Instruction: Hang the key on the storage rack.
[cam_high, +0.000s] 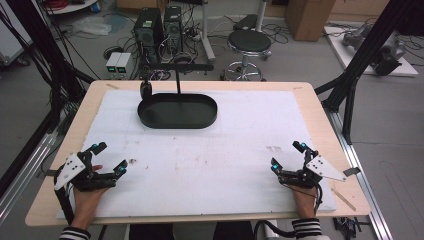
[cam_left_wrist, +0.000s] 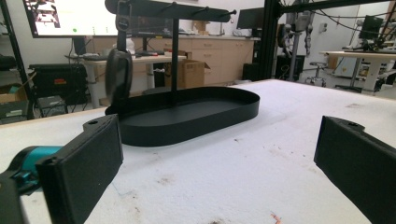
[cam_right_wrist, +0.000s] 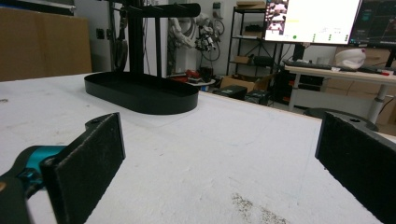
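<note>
Your left gripper spread wide, holding nothing, resting low over white mat. Right gripper same, jaws apart. Black tray stand far side, well apart from both.

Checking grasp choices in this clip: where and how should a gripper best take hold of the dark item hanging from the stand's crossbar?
Probably the dark hanging item by its oval body, jaws closing across its narrow width from the table's near side. It hangs free at the crossbar's left end above the black tray, nearest the left gripper. Both grippers stand open.
</note>
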